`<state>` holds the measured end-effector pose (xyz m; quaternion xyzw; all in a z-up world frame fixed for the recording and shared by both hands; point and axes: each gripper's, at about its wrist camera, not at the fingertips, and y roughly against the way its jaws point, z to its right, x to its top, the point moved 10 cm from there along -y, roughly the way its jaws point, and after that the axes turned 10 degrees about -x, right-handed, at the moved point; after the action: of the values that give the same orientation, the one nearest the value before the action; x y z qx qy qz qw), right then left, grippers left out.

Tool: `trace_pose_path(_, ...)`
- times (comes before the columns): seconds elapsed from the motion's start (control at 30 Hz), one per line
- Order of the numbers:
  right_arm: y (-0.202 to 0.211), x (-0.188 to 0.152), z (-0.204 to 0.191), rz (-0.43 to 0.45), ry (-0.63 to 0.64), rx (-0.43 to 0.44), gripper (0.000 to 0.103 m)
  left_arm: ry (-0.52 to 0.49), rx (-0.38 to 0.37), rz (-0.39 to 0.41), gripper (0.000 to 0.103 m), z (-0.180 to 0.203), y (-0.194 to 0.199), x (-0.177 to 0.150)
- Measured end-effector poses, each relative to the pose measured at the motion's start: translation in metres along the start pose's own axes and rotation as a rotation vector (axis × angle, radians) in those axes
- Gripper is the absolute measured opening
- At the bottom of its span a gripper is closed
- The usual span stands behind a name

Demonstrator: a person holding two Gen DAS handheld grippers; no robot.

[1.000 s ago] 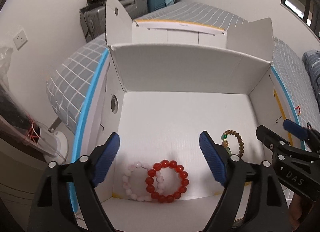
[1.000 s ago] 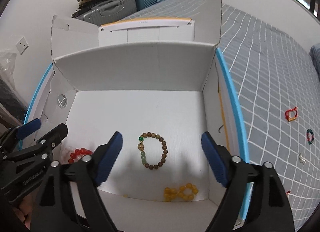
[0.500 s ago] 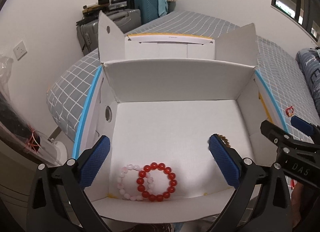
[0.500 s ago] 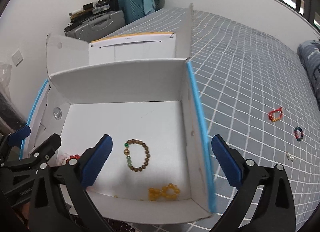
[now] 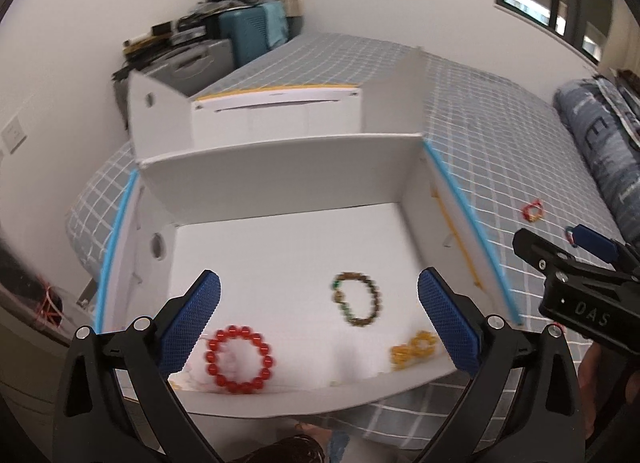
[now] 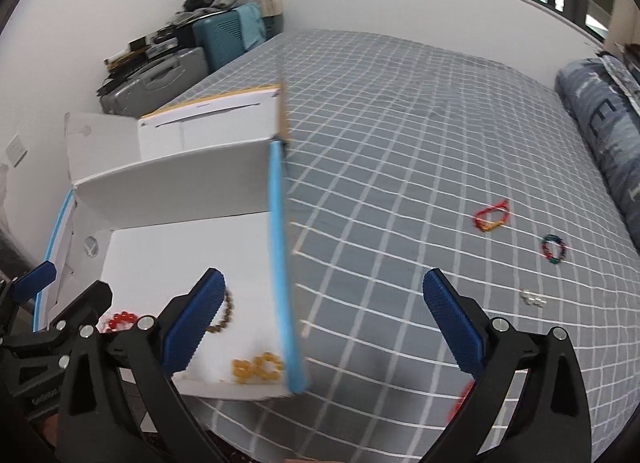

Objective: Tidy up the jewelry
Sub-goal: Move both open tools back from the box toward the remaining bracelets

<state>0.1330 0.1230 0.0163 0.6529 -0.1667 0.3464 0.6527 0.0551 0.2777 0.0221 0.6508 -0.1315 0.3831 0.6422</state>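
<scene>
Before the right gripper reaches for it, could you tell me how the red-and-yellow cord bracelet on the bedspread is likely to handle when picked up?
The red-and-yellow cord bracelet lies in a flattened, uneven loop, so it probably droops limply once lifted. It looks thin and light, likely snagging or sliding on the checked bedspread rather than rolling. The right gripper, jaws wide apart, may need to pinch low against the soft fabric.

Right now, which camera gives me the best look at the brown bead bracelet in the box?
The left wrist view: the whole loop of the brown bead bracelet lies in sight on the box floor, slightly blurred. The right wrist view shows only an arc beside the right tongs' finger.
</scene>
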Motion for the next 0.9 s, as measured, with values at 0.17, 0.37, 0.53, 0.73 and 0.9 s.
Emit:
trace_pose_path(0.17, 0.003, -0.001, 0.046, -0.002, -0.046, -0.047, 0.095, -0.047, -0.041, -0.013, 0.097, 0.041, -0.003, -0.003)
trace_pose_path(0.37, 0.003, -0.008, 0.110, -0.013, -0.117, -0.102, 0.095, -0.108, -0.095, -0.029, 0.097, 0.094, -0.007, -0.009)
trace_pose_path(0.53, -0.004, -0.015, 0.154, -0.038, -0.161, -0.142, 0.095, -0.144, -0.150, -0.053, 0.097, 0.138, -0.014, -0.017)
trace_pose_path(0.73, -0.019, -0.027, 0.196, -0.080, -0.195, -0.152, 0.095, -0.191, -0.215, -0.080, 0.097, 0.185, -0.021, -0.026)
trace_pose_path(0.9, -0.036, -0.035, 0.218, -0.132, -0.200, -0.129, 0.095, -0.226, -0.260, -0.107, 0.097, 0.226, -0.034, -0.036)
